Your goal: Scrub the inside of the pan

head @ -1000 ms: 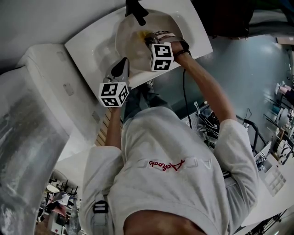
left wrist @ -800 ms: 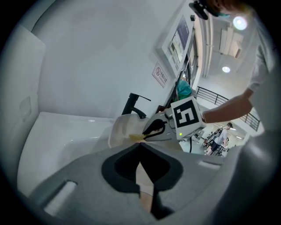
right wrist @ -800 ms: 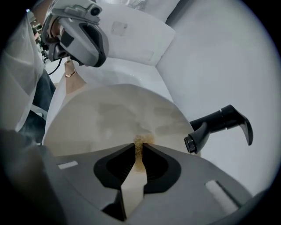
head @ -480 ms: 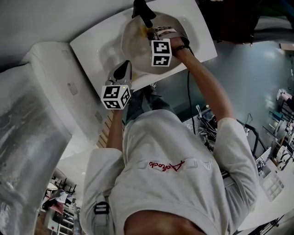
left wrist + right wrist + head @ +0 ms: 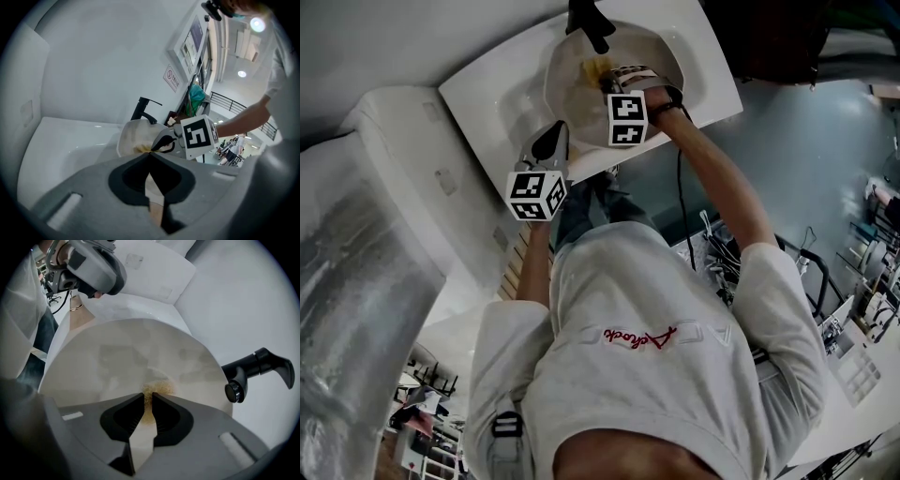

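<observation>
Right gripper (image 5: 148, 397) pinches a yellow-brown scouring pad (image 5: 159, 389) onto the round cream pan (image 5: 117, 357) dead ahead; left gripper (image 5: 150, 154) clamps its tan handle (image 5: 155, 211)

We note white washbasin (image 5: 487, 94) as sole support. Black tap (image 5: 586, 23) mounted on its back rim. Pale round pan (image 5: 570, 80) sits in bowl, just beside tap.

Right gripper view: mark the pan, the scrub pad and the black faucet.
pan (image 5: 117, 357), right gripper view, bare inner surface.
scrub pad (image 5: 158, 390), right gripper view, yellow-brown tuft against the pan.
black faucet (image 5: 258, 366), right gripper view, middle of its body.
</observation>
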The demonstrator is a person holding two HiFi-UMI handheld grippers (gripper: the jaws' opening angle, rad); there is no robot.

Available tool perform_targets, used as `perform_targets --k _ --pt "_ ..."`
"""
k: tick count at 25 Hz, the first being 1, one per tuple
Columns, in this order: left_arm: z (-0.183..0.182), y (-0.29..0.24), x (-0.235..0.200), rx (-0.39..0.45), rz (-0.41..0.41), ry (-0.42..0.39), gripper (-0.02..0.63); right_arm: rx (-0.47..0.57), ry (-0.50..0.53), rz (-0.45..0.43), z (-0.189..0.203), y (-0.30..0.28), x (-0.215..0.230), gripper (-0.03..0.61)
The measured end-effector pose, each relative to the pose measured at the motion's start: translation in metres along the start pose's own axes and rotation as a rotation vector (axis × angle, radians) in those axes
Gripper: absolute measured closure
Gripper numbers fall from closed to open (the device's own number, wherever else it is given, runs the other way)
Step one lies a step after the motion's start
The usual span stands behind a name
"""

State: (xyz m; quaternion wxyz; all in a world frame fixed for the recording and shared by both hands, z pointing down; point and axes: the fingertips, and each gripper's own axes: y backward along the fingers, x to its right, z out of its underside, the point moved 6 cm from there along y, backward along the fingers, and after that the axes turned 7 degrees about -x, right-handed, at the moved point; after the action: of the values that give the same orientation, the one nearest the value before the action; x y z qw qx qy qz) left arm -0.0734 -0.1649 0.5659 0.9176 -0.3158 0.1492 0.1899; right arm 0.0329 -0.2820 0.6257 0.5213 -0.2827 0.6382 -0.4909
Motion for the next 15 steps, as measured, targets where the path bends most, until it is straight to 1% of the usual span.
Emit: perform_targets --k 7,15 --pt "0.000 -0.003 0.002 0.000 0.008 -0.002 0.614 0.013 0.019 -0.043 -0.007 0.003 -0.036 0.520" --pt "-0.001 -0.007 0.006 0.002 0.018 -0.006 0.614 0.033 0.043 -0.151 -0.011 0.015 -0.076 0.520"
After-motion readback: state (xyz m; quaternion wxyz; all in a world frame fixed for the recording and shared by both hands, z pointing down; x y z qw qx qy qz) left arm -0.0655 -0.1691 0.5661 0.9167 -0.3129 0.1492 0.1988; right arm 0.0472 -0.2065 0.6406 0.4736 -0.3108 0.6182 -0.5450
